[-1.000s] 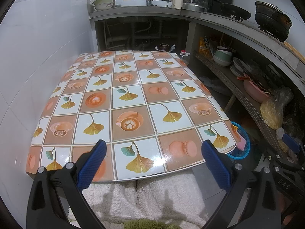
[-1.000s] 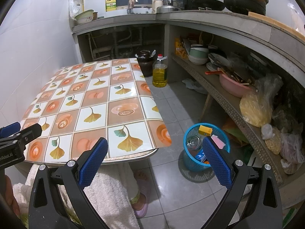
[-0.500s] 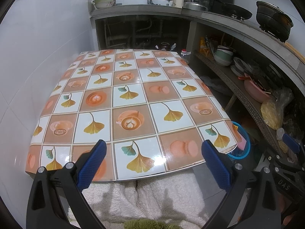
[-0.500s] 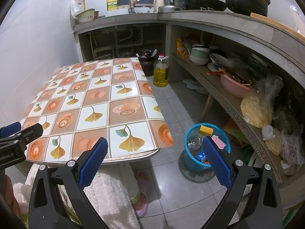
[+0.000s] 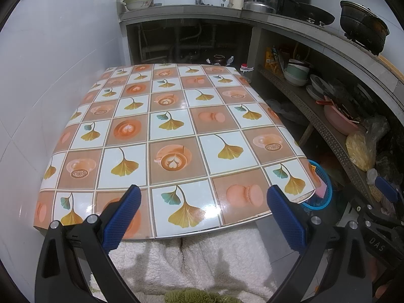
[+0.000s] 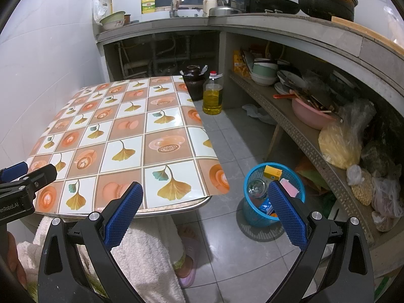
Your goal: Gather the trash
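Jaws of both grippers spread, empty; blue trash basket [image 6: 274, 197] on floor between right jaws

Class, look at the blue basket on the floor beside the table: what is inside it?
The blue basket holds a yellow box, a clear glass jar, something pink and a blue-white packet. Anything beneath them is covered.

Ahead of the left gripper [image 5: 202, 217], whose fingers carry blue pads [image 5: 121, 217] with a rough, dimpled rubbery look on matt black plastic arms, the table [image 5: 176, 136] wears a glossy, smooth printed cover that throws back the light. Just below it lies fluffy white cloth [image 5: 192, 260]. To the right of the right gripper [image 6: 205, 212], a blue plastic mesh basket [image 6: 255, 214] stands on matt grey floor tiles [image 6: 234, 141]; farther ahead, a clear plastic bottle [image 6: 212, 96]
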